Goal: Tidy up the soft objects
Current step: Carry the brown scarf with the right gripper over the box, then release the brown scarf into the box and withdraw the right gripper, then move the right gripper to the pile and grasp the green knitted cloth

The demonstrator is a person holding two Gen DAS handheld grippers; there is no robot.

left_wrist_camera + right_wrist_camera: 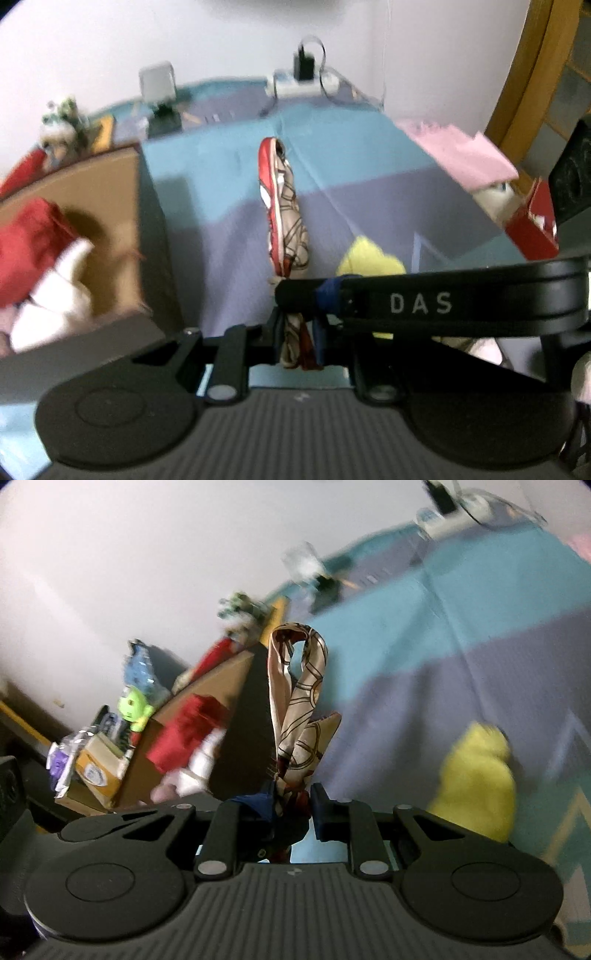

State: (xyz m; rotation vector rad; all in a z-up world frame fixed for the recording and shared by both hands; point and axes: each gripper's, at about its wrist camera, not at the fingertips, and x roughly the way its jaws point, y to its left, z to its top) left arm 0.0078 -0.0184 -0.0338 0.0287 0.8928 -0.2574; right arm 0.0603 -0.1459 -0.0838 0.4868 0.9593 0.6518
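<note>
Two claws pinch one patterned scarf (284, 206) mid-frame above blue-purple counter (229, 177). Left claw (295, 332) clamped on scarf; right claw (291, 805) likewise. Left view alone shows pink cloth (461, 155) upper right; right view alone shows green toy (133, 709) at left. Yellow cloth (476, 779) in both.

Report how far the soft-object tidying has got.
Done: a red and white soft item lies in the cardboard box. In hand: both grippers, left and right, pinch the patterned scarf. Left: the yellow plush and pink cloth remain on the table.
</note>
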